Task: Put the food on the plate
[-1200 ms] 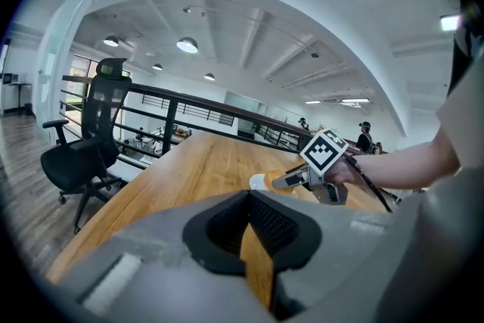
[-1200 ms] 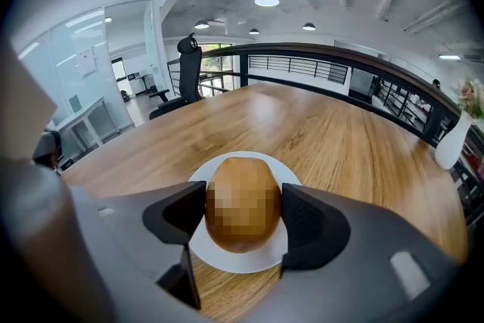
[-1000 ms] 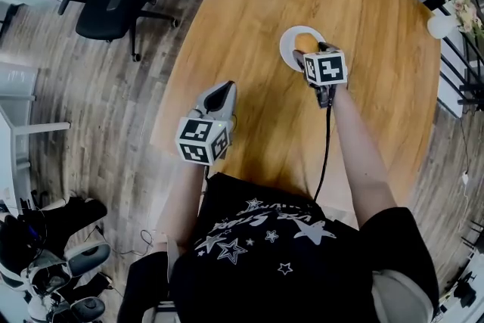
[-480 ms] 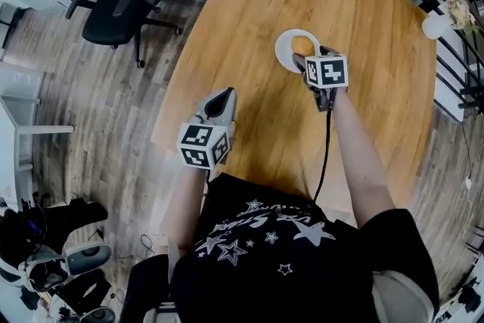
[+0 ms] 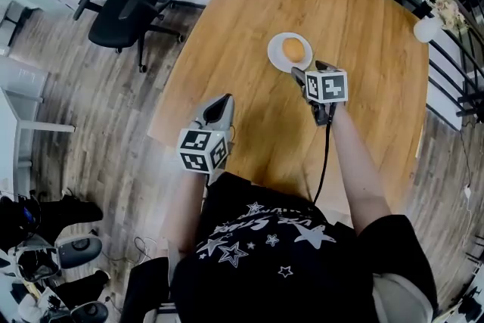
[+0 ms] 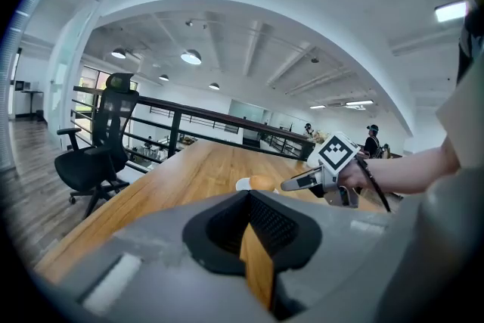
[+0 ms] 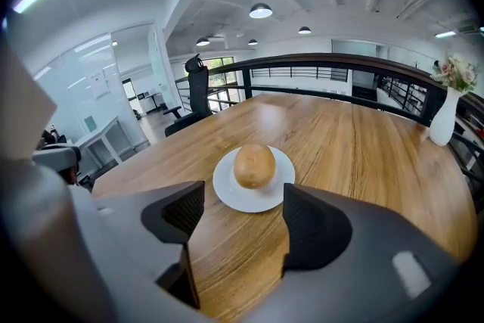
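The food (image 5: 293, 49), a round brown lump, sat on the middle of a small white plate (image 5: 277, 59) out on the wooden table (image 5: 363, 26). The right gripper (image 5: 308, 69) hung just on the person's side of the plate, pointing at it. Its jaws stood wide apart and were easing inward, with only bare wood between them; the food (image 7: 254, 166) and plate (image 7: 227, 189) lay beyond the tips, untouched. The left gripper (image 5: 225, 100) was held over the table's near left edge, well apart from the plate, its jaws drawn together to a thin slit with nothing in them. A white vase (image 5: 425, 28) of flowers stood at the table's far right edge, and a black chair (image 5: 121, 4) was off to the left.
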The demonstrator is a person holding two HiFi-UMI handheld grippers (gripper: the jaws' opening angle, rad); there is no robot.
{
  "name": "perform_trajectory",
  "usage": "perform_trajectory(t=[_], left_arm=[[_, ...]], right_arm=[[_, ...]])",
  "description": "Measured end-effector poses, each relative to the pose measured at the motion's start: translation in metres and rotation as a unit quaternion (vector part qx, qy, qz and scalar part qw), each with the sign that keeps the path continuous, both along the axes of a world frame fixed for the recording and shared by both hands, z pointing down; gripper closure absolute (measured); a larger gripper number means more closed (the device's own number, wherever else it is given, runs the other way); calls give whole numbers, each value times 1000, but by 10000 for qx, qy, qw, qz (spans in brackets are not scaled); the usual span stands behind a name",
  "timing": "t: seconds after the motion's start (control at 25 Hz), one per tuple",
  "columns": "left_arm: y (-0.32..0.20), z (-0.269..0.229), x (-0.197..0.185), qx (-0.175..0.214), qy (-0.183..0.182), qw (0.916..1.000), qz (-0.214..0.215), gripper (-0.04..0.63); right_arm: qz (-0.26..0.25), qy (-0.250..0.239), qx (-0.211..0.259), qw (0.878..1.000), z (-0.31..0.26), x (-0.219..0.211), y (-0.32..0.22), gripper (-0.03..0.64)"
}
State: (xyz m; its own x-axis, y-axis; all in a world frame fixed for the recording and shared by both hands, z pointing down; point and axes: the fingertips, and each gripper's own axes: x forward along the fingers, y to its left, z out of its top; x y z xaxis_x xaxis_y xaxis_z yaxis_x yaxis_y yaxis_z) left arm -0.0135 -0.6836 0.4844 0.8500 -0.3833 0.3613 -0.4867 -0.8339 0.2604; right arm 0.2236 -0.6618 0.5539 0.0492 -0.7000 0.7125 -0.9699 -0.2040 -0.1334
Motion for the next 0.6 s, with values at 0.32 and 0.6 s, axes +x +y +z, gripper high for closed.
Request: perform_trajectory(t=[0.32, 0.6], left_arm=[[32, -11, -2, 183, 55, 9996, -227, 594], [67, -14, -3, 285, 149, 9980, -551, 594]], right_arm=[[-171, -218, 246, 9993, -14, -7, 34, 337], [-545, -421, 439, 9967, -22, -18, 70, 371]])
